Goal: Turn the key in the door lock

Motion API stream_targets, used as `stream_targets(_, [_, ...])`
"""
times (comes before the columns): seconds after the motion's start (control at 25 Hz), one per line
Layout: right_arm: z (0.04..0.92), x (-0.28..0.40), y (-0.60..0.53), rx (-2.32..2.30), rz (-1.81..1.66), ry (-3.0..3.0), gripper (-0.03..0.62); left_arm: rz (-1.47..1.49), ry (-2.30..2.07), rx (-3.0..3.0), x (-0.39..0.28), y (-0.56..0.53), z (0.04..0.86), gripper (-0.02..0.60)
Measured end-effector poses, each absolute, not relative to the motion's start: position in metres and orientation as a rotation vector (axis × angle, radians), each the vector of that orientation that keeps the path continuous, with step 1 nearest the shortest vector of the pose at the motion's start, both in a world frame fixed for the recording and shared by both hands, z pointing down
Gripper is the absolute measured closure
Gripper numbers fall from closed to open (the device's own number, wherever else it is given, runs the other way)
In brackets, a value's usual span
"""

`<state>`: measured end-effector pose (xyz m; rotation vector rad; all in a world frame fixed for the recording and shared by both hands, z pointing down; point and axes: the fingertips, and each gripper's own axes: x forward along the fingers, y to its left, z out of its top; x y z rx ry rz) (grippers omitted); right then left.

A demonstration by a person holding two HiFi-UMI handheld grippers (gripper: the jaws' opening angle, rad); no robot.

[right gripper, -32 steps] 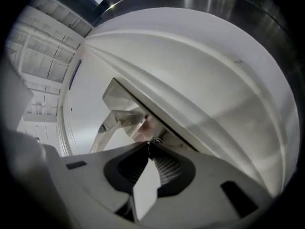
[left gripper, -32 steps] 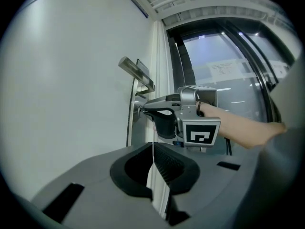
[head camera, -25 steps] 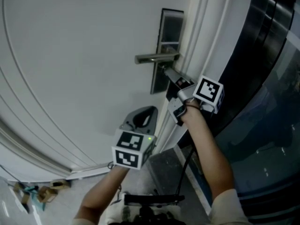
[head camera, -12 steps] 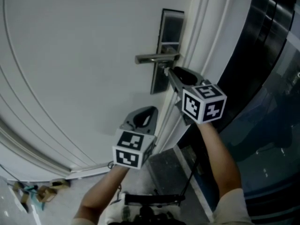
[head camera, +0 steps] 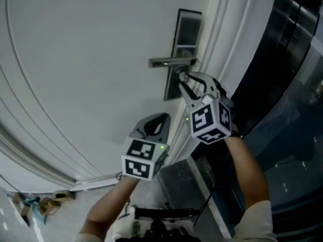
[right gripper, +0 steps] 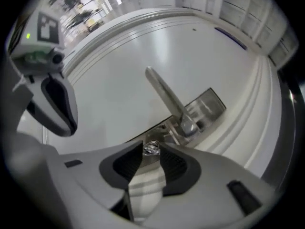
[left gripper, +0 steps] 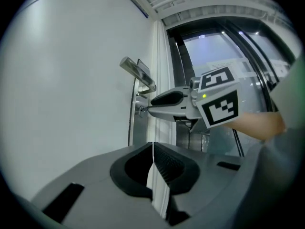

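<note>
Small silver key (right gripper: 151, 148), seated in door lock (right gripper: 206, 109)

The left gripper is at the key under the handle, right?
No, the right gripper is at the key under the handle, as the head view shows. Its jaws have just been opening, with the key between them.

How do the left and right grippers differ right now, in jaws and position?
The left gripper's jaws are together and empty; the right gripper's jaws stand apart, having just been opening, with the key between their tips. The left gripper hangs back from the door; the right gripper is at the lock. Both carry a marker cube.
</note>
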<state>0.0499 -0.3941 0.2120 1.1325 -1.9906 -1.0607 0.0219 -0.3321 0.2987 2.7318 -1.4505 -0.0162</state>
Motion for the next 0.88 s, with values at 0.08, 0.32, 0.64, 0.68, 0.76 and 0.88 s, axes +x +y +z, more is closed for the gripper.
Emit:
stream_targets(0.08, [0.216, 0.048, -0.397, 1.088, -1.180, -1.845, 0.468, -0.019, -1.446, 2.734, 0.023, -0.332, 0.298, 0.565])
stream_targets(0.32, [0.225, 0.049, -0.406, 1.001, -1.353, -1.570, 0.468, -0.024, -1.446, 2.733, 0.023, -0.331, 0.298, 0.565])
stream_targets(0.64, [0.228, 0.047, -0.420, 0.969, -1.424, -1.436, 0.494, -0.032, -1.450, 2.727, 0.021, -0.332, 0.297, 0.565])
stream_targets(0.68, [0.228, 0.047, -0.420, 0.979, -1.413, -1.454, 0.495, -0.033, -1.450, 2.726, 0.021, -0.333, 0.298, 0.565])
stream_targets(0.76, [0.227, 0.047, -0.420, 1.001, -1.387, -1.488, 0.500, -0.033, -1.450, 2.724, 0.020, -0.334, 0.298, 0.565])
stream_targets(0.88, [0.225, 0.047, -0.419, 1.040, -1.341, -1.543, 0.499, -0.028, -1.446, 2.721, 0.021, -0.334, 0.300, 0.565])
